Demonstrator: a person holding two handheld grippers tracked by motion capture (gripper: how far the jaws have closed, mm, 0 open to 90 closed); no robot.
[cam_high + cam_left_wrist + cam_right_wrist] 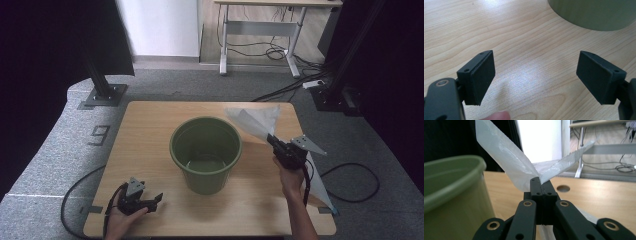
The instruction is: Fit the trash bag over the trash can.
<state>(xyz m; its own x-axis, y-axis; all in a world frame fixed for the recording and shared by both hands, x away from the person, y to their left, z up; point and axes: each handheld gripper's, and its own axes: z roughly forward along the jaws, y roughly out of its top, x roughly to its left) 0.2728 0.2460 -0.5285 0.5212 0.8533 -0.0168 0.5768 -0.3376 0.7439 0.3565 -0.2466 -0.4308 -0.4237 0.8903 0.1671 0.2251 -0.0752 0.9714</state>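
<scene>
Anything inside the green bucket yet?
The bucket holds nothing on the visible bottom; its near wall hides part. The white bag is outside it, clamped in the right gripper.

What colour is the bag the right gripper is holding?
The plastic bag is translucent white, clearest in the right gripper view.

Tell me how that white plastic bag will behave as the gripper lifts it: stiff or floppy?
Probably floppy: the white plastic bag is thin and translucent, creasing where the right gripper pinches it. Likely very light, since its loose corners stand up by themselves. It may drag, its tail trailing along the table.
</scene>
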